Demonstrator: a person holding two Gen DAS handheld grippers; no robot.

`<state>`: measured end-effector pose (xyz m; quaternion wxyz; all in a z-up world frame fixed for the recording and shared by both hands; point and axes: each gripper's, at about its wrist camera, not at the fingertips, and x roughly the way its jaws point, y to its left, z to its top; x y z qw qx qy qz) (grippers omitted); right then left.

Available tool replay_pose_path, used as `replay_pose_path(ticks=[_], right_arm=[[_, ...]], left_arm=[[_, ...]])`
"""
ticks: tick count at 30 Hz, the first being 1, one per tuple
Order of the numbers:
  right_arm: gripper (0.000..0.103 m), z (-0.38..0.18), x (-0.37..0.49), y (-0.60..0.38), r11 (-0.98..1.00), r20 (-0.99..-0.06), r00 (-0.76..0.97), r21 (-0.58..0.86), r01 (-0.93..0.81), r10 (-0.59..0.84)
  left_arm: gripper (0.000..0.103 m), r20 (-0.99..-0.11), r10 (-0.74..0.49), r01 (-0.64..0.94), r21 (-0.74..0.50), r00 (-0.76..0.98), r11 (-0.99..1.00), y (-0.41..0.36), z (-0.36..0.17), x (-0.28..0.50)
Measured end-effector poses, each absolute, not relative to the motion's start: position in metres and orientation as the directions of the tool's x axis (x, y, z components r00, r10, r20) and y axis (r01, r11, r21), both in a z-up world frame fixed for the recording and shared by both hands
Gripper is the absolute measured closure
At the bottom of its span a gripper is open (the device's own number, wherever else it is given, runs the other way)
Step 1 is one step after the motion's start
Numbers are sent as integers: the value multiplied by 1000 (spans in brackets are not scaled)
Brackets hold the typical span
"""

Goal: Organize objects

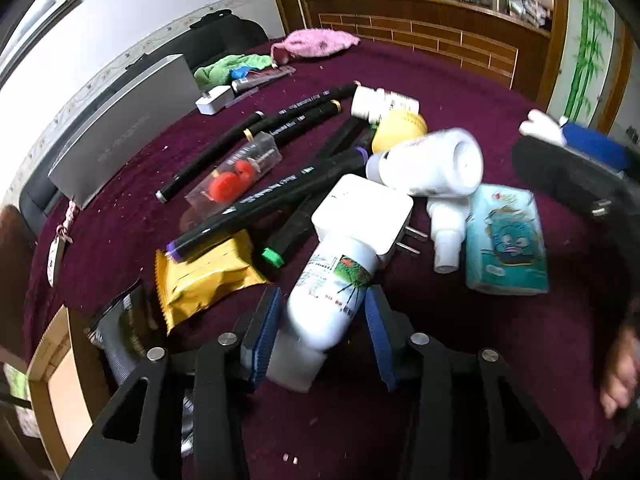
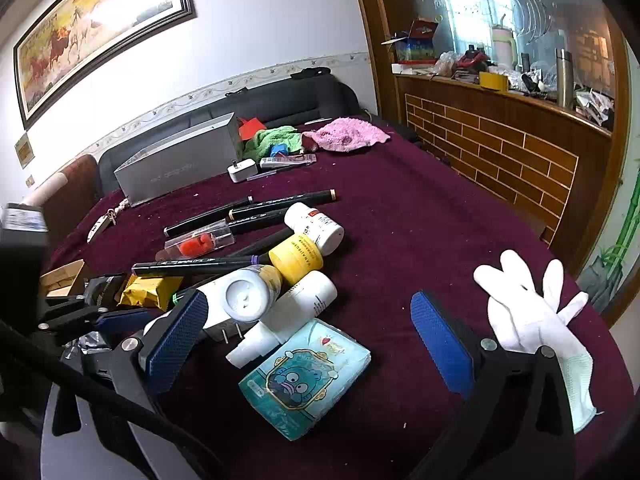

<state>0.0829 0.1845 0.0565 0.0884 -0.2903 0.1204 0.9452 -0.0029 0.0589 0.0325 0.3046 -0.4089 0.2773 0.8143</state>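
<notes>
Most items still heaped mid-frame on desk point(image 2: 400, 208) | left tool point(image 1: 320, 328) grips white bottle point(image 1: 332, 288) | right tool point(image 2: 308, 344) gapes empty over tissue pack point(image 2: 304, 380)

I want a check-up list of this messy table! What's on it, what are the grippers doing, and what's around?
Surface: round table under a dark red cloth, speckled with crumbs.
Job's things: black markers, white bottles, yellow jar, white plug adapter, blue tissue pack, yellow snack packet, clear case with red pieces.
Clutter: grey box, pink cloth, green cloth, white glove.
Grippers: left gripper closed around a white labelled bottle; right gripper wide open, empty, above the tissue pack.
Cables: nothing seen.
Surroundings: horse painting, dark sofa, wooden counter piled with things.
</notes>
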Motion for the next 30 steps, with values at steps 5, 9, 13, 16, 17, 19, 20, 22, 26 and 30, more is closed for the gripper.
replay_pose_path(ticks=[5, 9, 13, 16, 17, 19, 20, 22, 26, 30], right_arm=[[1, 56, 83, 186, -950, -576, -810, 177, -256, 111], [1, 53, 80, 188, -948, -592, -799, 185, -257, 102], [1, 50, 78, 190, -945, -608, -788, 194, -264, 96], [1, 47, 76, 190, -943, -629, -772, 193, -271, 93], [1, 46, 76, 190, -943, -630, -770, 190, -274, 97], [1, 47, 76, 189, -943, -630, -768, 177, -281, 110], [1, 47, 75, 188, -944, -632, -766, 171, -283, 116], [1, 46, 74, 185, -946, -636, -760, 148, -287, 131], [1, 47, 73, 177, -950, -635, -752, 92, -298, 175], [1, 50, 71, 164, -956, -624, -750, 14, -292, 220]], left_arm=[[67, -825, 237, -707, 251, -514, -661, 65, 29, 5], [75, -850, 281, -692, 126, -445, -711, 49, 32, 7], [75, -850, 318, -661, 47, -420, -749, 32, 36, 15], [74, -831, 311, -626, 56, -462, -778, 21, 43, 25], [74, -823, 308, -610, 58, -477, -791, 17, 45, 28], [74, -808, 287, -574, 77, -515, -815, 11, 50, 34], [74, -801, 272, -557, 90, -533, -825, 9, 51, 37], [74, -786, 245, -524, 114, -567, -844, 2, 55, 44], [74, -768, 215, -458, 113, -603, -882, -19, 60, 57], [74, -756, 219, -409, 70, -617, -910, -48, 69, 70]])
